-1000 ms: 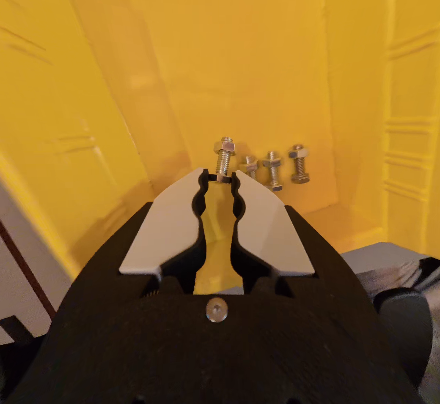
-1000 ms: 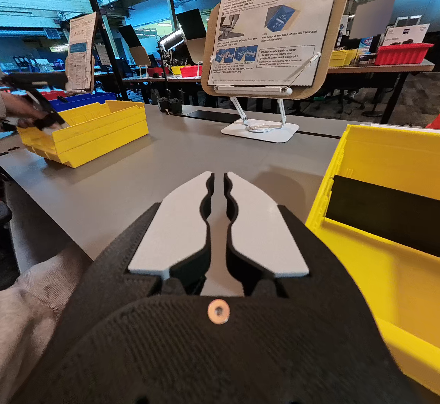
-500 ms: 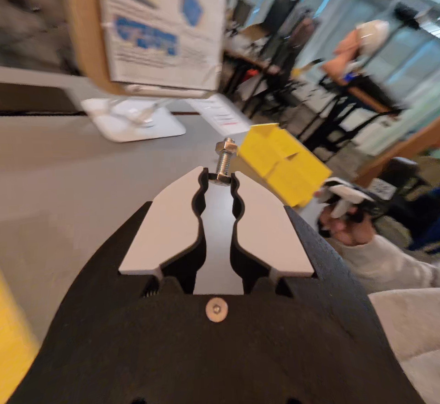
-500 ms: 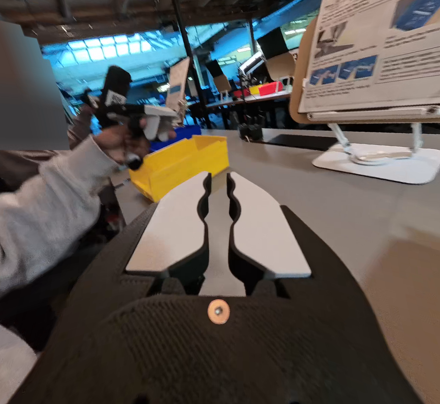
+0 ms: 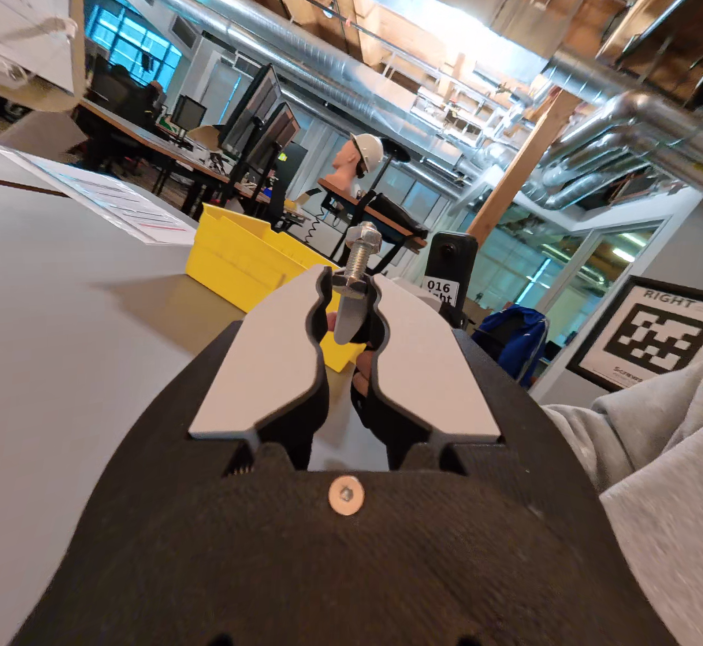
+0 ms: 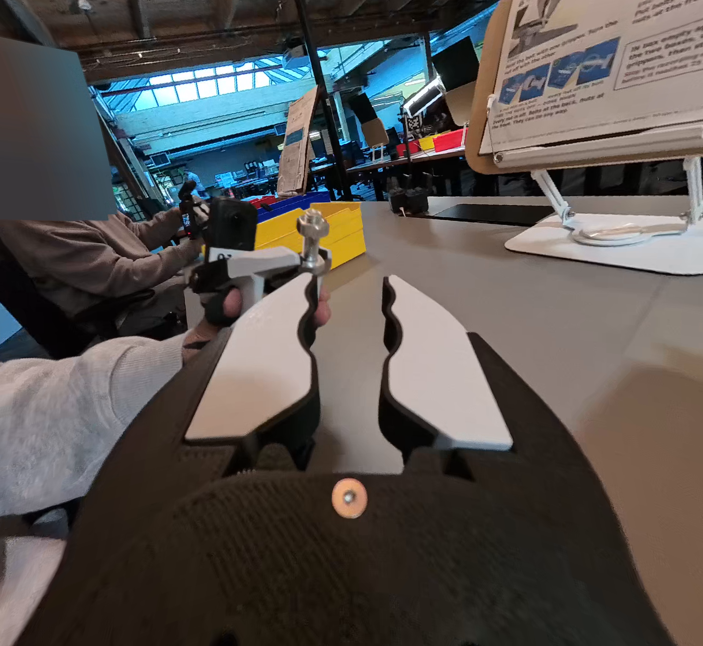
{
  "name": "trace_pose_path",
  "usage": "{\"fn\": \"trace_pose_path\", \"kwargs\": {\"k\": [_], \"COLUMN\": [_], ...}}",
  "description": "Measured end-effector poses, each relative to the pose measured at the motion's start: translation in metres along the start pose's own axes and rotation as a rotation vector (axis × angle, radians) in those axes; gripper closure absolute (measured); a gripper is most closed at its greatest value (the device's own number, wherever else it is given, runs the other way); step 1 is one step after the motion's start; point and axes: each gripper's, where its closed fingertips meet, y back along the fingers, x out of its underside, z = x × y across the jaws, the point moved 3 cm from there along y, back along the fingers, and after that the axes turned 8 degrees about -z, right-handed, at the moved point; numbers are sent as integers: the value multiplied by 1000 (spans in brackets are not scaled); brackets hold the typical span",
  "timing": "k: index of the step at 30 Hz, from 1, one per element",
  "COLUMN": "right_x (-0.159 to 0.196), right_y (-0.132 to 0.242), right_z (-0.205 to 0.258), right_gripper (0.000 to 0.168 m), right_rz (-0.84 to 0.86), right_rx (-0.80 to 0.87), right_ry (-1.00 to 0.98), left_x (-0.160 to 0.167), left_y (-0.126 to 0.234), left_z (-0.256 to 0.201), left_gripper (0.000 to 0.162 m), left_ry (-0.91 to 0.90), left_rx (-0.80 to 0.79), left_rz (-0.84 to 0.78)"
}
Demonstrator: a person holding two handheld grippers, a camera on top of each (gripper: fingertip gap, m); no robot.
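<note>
The left gripper [image 5: 349, 287] pinches a shiny bolt [image 5: 357, 261] by its head, nut on top. The right gripper [image 6: 348, 279] is wide apart, mostly hidden in the left wrist view.

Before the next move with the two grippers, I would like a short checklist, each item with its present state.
1. Left gripper has a firm hold on the bolt by its head: ok, shut on it.
2. Nut sits on the free end of the bolt, clear of the fingers: ok.
3. Right gripper is open and holds nothing: ok.
4. Bolt lies between the right gripper's fingers: not ok; in the right wrist view it stands up and to the left of the tips.
5. Nut is loose on the thread: cannot tell.
6. Grey table under the grippers is bare: ok.
</note>
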Motion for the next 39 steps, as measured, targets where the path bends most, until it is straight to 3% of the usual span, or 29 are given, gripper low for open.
{"fn": "trace_pose_path", "kwargs": {"k": [11, 17, 22, 30, 35, 39], "right_x": [10, 6, 4, 2, 1, 4], "right_y": [-11, -10, -7, -5, -4, -1], "right_z": [26, 26, 23, 26, 29, 34], "right_gripper": [137, 139, 151, 151, 151, 151], "right_rz": [17, -28, -18, 10, 43, 116], "right_rx": [-108, -109, -98, -117, -160, -208], "right_ry": [-32, -83, -65, -45, -22, 38], "left_x": [15, 21, 30, 33, 35, 44], "left_y": [5, 4, 3, 2, 3, 4], "left_z": [-5, -7, -11, -16, -19, -20], "left_gripper": [145, 145, 145, 144, 123, 121], "left_ry": [50, 17, -21, -56, -157, -259], "left_rx": [92, 98, 110, 111, 105, 107], "left_rz": [50, 92, 144, 153, 183, 265]}}
